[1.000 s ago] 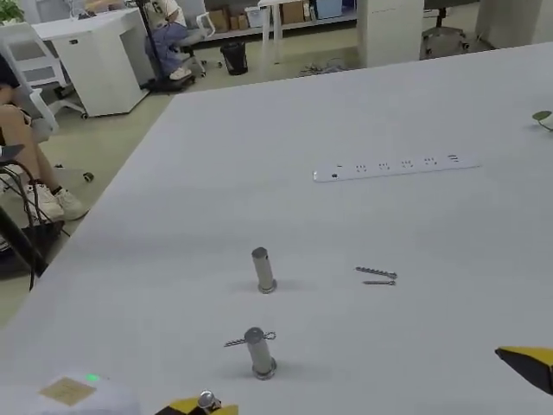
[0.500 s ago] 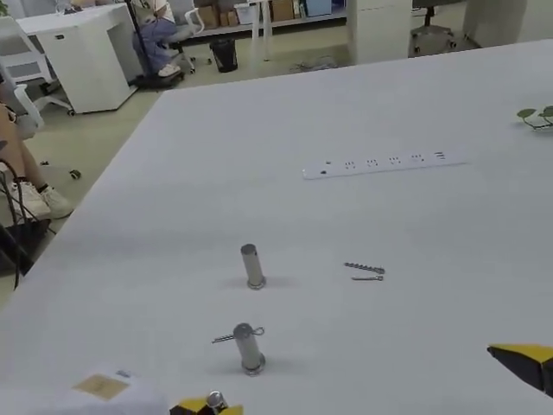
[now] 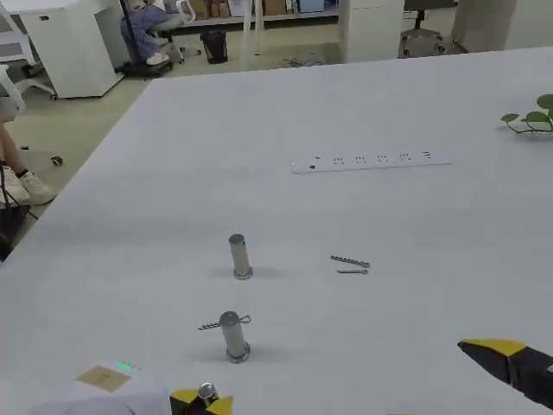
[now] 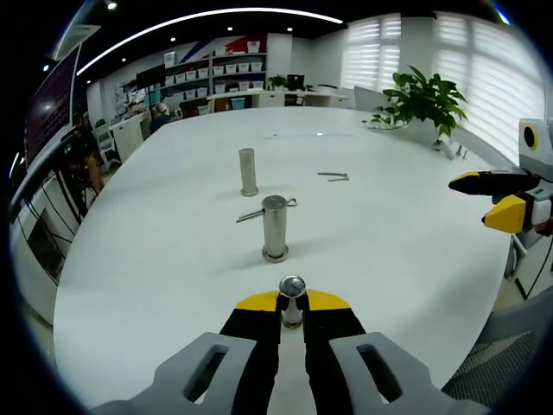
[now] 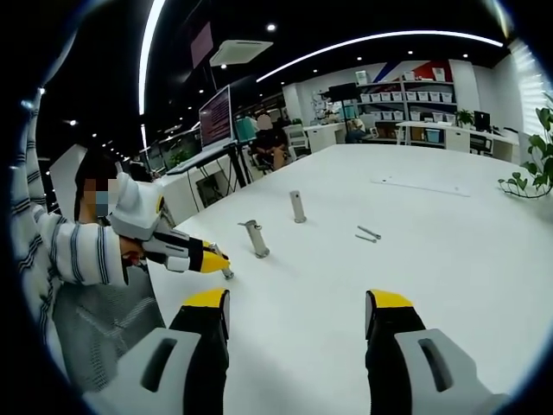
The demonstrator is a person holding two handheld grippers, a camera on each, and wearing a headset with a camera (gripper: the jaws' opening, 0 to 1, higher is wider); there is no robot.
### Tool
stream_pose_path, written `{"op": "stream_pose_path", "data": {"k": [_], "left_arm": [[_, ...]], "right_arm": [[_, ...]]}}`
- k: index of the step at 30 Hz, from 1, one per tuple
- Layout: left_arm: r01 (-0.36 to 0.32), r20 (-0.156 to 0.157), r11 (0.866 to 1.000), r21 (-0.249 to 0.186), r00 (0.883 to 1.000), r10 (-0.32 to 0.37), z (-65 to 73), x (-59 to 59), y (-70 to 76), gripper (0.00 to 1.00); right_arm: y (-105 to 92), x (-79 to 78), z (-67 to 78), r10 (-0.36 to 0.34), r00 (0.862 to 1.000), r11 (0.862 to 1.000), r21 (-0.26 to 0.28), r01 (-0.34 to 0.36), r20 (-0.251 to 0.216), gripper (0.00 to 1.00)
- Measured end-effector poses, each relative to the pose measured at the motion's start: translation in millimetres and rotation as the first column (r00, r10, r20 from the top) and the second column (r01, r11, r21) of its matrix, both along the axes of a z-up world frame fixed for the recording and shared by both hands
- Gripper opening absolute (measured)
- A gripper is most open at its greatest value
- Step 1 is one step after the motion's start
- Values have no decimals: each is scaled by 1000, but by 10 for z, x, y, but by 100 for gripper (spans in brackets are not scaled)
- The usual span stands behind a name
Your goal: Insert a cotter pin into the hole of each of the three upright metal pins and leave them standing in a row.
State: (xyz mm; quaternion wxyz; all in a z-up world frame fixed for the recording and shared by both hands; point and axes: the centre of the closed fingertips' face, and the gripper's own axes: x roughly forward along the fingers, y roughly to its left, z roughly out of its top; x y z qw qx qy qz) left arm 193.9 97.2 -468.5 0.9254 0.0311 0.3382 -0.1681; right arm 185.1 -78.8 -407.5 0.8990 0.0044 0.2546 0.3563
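L claw (image 4: 292, 304): clamped on near pin (image 4: 291, 287), upright, by front edge of surface (image 3: 415, 225).
R claw (image 5: 298, 303): jaws apart, empty.
Mid pin (image 3: 231, 335): cotter (image 3: 216, 325) in.
Far pin (image 3: 239, 256): bare; loose cotters (image 3: 350, 264) beside.
Risk: near pin may tip or roll off edge if grip slackens.

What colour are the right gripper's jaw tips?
Yellow on the right gripper, clearest in the right gripper view.

The table (image 3: 389, 216) is lit evenly by ceiling light strips (image 4: 207, 12). Faint shadows are cast by metal pins (image 3: 239, 256); gripper-view edges are bowed.
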Motion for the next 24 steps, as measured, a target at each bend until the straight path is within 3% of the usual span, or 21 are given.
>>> {"op": "stream_pose_path", "data": {"k": [13, 17, 19, 24], "left_arm": [[-11, 33, 1000, 20, 999, 11, 1, -20, -16, 5], [29, 55, 999, 39, 998, -31, 6, -29, -45, 6], [53, 38, 998, 29, 998, -54, 2, -50, -76, 10], [67, 57, 997, -26, 996, -65, 144, -73, -90, 35]], "right_arm": [[108, -111, 96, 8, 1000, 1000, -20, -8, 19, 61], [163, -153, 138, 21, 999, 999, -30, -20, 27, 62], [189, -173, 155, 27, 999, 999, -36, -26, 28, 62], [272, -226, 186, 70, 997, 994, -81, -67, 38, 62]]}}
